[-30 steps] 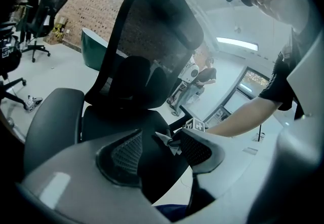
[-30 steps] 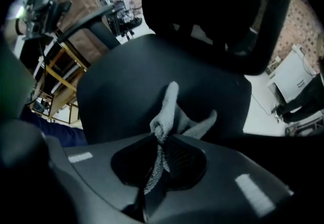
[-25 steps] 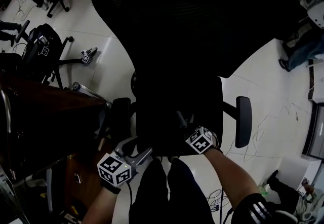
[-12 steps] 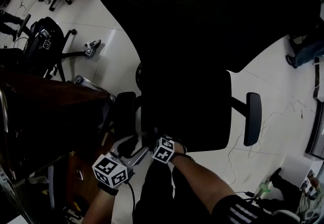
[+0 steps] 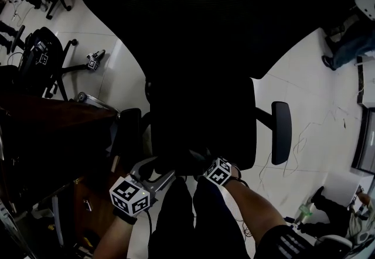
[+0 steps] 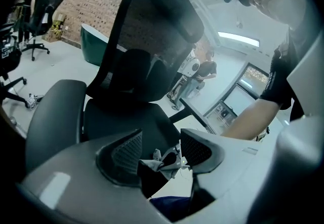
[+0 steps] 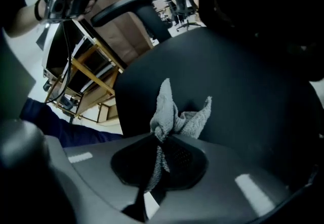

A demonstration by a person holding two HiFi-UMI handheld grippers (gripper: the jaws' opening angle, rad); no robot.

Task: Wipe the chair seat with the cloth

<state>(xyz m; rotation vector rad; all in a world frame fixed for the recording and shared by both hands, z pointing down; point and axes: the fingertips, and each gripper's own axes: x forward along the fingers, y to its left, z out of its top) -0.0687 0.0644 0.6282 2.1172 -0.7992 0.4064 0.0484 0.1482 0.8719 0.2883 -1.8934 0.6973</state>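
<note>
Looking down in the head view, we see the dark chair seat [image 5: 202, 114] with the left tool [image 5: 155, 171] and the right tool [image 5: 206, 165] at its front edge, but the cloth does not show there. The right gripper view shows it. The grey cloth [image 7: 174, 116] is pinched in the right tool, whose jaws are closed on it. Its long axis runs along the jaws: two tips point away from the tool, over the chair seat, and a thin tail comes toward the camera. Whether it touches the chair seat, we cannot tell. In the left gripper view, the left tool's jaws stand well apart and grip nothing, with the cloth visible beyond the gap.
</note>
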